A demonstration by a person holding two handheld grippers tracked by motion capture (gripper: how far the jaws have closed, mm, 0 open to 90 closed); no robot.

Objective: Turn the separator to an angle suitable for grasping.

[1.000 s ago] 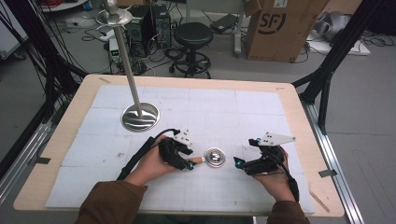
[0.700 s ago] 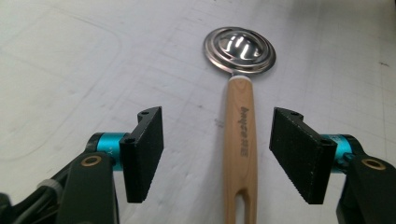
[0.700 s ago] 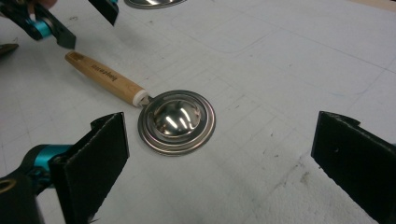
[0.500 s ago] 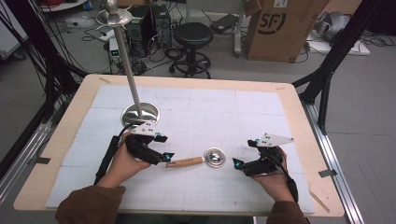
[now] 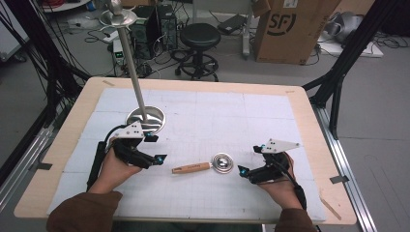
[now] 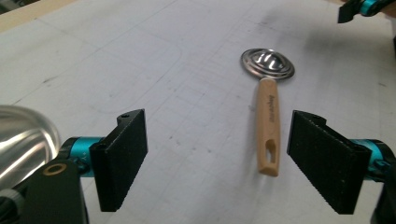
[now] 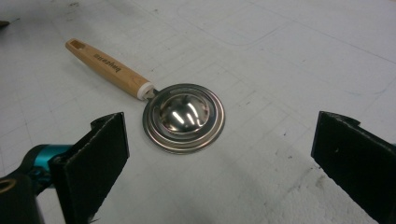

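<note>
Wooden-handled strainer flat on the white mat, slightly nearer the table's front edge than its middle, roughly midway between its left and right edges. Round steel head dome-up with stepped rings, pointing toward the right edge; pale handle stretching toward the left edge, with a slot at its free end. Dark lettering printed along the handle, too small and blurred to read in either gripper view. Free on the mat, touched by neither gripper.

Left gripper just off the handle's free end, apart from it, held in a hand in a brown sleeve. Jaws just now opening, standing wide with nothing between the pads; from the left gripper view, strainer lying ahead beyond the pads, handle end nearest.

Right gripper just beside the steel head on its right-edge side, not touching. Jaws spread wide and empty; in the right gripper view, strainer lying ahead between the lines of the two pads, beyond their tips.

Farther out, toward the table's back-left corner, a steel stand with a round base on the mat and a slanted pole rising to a dish on top.

Beyond the back edge, on the floor, a black stool and a cardboard box printed "SF".
</note>
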